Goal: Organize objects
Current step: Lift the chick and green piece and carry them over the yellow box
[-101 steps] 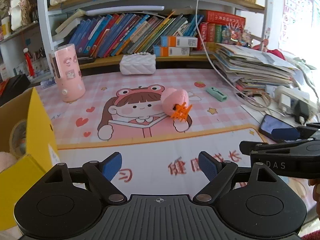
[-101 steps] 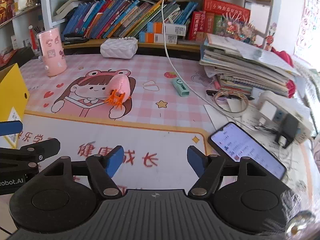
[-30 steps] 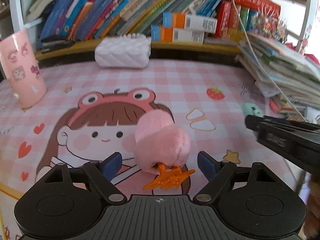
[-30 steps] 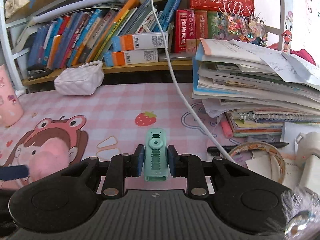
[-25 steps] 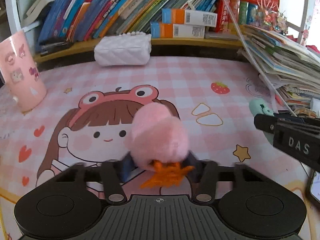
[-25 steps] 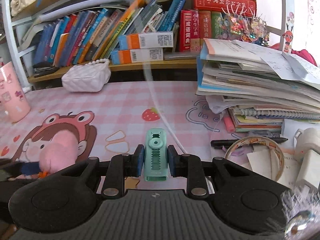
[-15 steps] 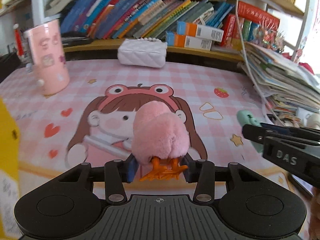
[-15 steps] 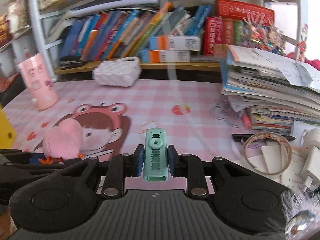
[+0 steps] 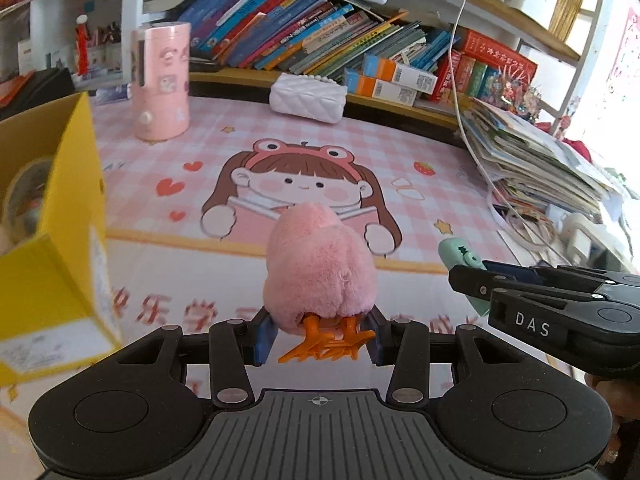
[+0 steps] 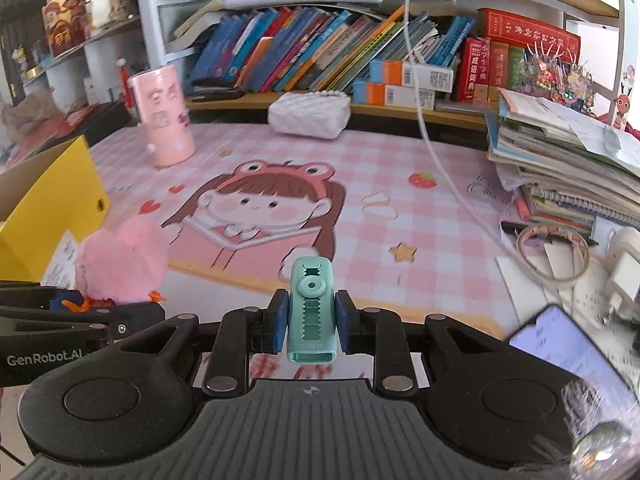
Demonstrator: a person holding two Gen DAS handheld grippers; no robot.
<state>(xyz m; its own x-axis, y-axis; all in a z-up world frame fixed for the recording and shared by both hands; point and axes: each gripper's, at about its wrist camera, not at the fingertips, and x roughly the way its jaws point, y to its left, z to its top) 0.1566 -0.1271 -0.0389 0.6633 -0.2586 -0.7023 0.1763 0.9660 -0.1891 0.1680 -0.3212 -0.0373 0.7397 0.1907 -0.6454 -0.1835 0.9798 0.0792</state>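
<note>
Lifted off the mat, fluffy pink plush shows orange feet.

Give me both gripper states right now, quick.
Left gripper: closed on the pink plush toy, lifted off the desk mat.
Right gripper: closed on the green eraser.

Between the left tongs sits a fuzzy pink plush toy with smooth orange plastic feet; the right tongs pinch a matt mint plastic clip; beyond both, a quilted white pouch, a glossy printed mat
</note>
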